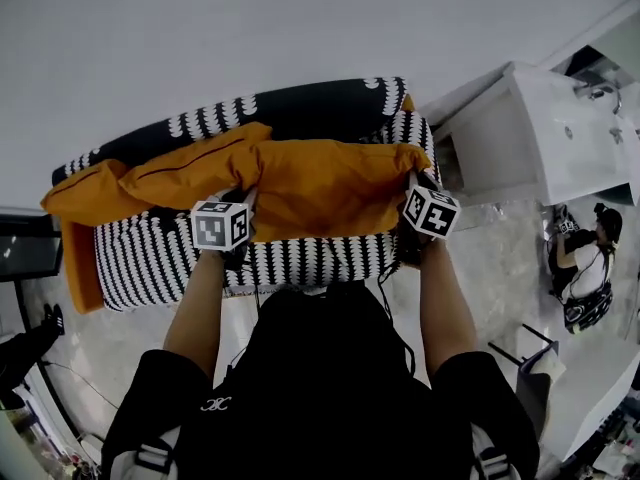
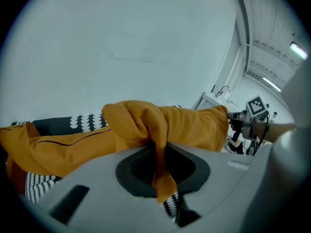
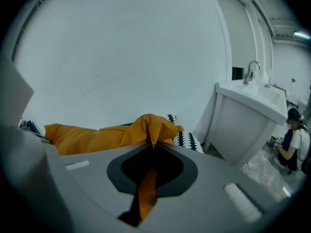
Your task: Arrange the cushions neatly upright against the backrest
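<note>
Left tongs (image 2: 158,152) and right tongs (image 3: 150,154) clamp the orange cushion (image 1: 310,183); lift evenly, stand it against the backrest (image 1: 300,108) beyond.

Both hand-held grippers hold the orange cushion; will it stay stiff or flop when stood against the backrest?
Probably floppy: the orange cushion bunches and creases where the left hand-held gripper and right hand-held gripper pinch thin cover fabric. Likely light, since two small pinches seem to hold it. It may slump against the backrest.
</note>
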